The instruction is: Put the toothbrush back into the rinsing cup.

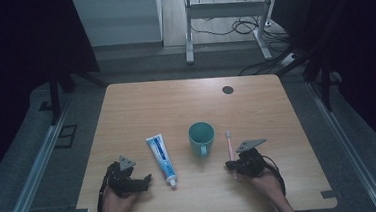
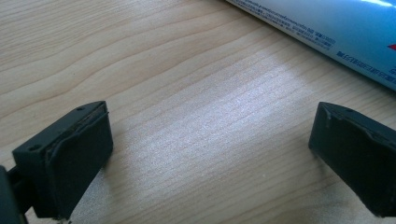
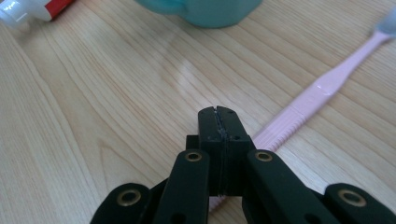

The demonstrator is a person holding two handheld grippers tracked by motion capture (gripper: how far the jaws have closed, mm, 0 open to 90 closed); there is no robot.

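Observation:
A blue and white toothpaste tube [image 1: 161,159] lies left of centre on the wooden table [image 1: 141,109], its white cap [image 1: 172,182] toward me. A teal mug [image 1: 201,137] stands in the middle. Right of it lies a pink toothbrush [image 1: 230,148]. My left gripper [image 1: 145,181] rests near the front edge, left of the cap. Its jaws stand wide apart over bare wood, so the left gripper [image 2: 210,154] is open, with the tube [image 2: 327,23] beyond it. My right gripper [image 3: 218,116] is shut with nothing between the pads, just above the toothbrush handle [image 3: 299,107]. The mug [image 3: 201,9] is ahead.
A black round grommet [image 1: 227,89] sits in the tabletop near the far edge. Beyond the table stand white desk legs [image 1: 188,31] and floor cables [image 1: 240,27]. Metal rails [image 1: 35,167] run along both sides.

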